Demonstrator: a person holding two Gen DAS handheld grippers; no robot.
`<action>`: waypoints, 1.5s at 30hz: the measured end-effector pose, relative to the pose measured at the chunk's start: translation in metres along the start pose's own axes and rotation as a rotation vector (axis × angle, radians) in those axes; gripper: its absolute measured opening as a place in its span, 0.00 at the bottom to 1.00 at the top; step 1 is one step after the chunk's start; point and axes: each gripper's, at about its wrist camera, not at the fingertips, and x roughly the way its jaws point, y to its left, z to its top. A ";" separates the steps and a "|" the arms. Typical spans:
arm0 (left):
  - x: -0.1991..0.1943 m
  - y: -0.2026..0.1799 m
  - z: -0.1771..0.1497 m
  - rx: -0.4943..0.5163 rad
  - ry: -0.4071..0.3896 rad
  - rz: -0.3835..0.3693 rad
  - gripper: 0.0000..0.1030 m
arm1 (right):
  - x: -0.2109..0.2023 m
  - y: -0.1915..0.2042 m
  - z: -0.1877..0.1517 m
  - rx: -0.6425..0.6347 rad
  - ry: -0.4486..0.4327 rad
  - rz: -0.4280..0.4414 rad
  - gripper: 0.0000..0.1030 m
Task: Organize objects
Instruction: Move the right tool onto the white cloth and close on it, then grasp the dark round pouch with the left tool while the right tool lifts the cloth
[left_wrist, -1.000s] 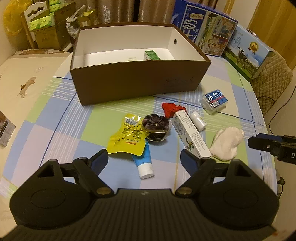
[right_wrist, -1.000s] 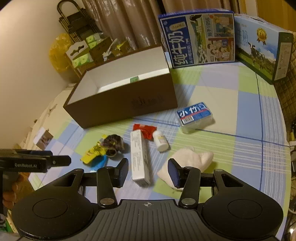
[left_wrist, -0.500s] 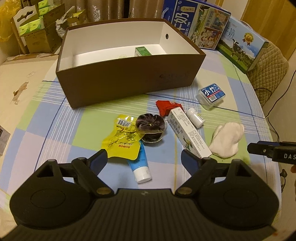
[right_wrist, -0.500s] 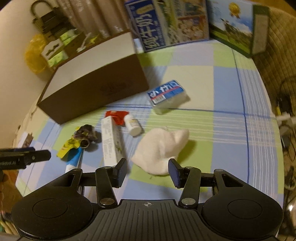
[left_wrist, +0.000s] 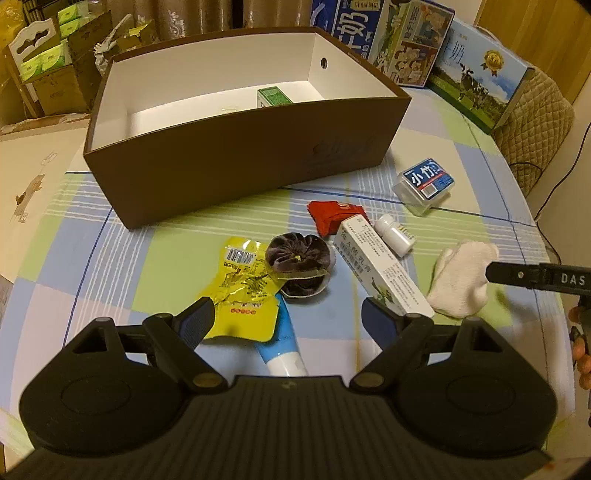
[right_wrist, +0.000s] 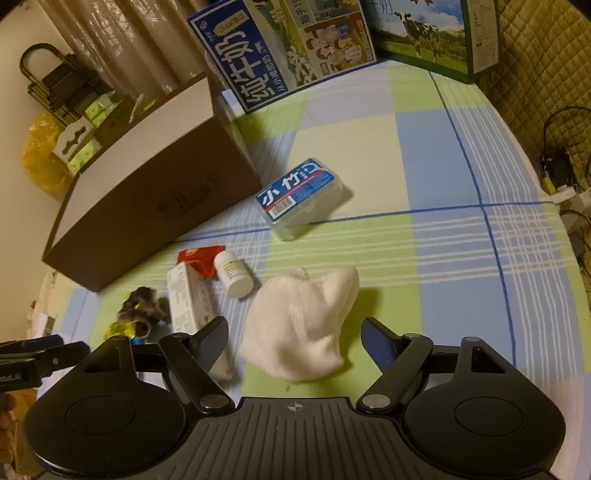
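A brown box (left_wrist: 240, 162) with a white inside stands open on the checked cloth, a small green carton (left_wrist: 273, 96) inside. In front lie a yellow sachet (left_wrist: 243, 291) over a blue-and-white tube (left_wrist: 284, 354), a dark scrunchie (left_wrist: 299, 262), a red packet (left_wrist: 330, 216), a long white carton (left_wrist: 380, 269), a small white bottle (left_wrist: 393, 234), a crumpled white sock (right_wrist: 303, 325) and a clear blue-labelled case (right_wrist: 301, 197)

Both grippers are matte black plastic: the left gripper (left_wrist: 284, 319) and right gripper (right_wrist: 293, 338) each show two round housings, a ribbed centre plate with a small crosshair mark, brass-coloured pivot screws, and blue-padded fingers (right_wrist: 376, 339). White "DAS" lettering marks one side.
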 end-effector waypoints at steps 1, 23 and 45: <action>0.002 0.000 0.001 0.003 0.001 0.000 0.81 | 0.004 0.000 0.001 -0.002 0.000 -0.008 0.74; 0.044 0.006 0.023 0.092 0.030 -0.015 0.81 | 0.043 0.004 0.003 0.014 -0.009 -0.058 0.29; 0.089 -0.020 0.029 0.293 0.073 -0.073 0.39 | -0.005 -0.038 -0.001 0.161 -0.096 -0.111 0.26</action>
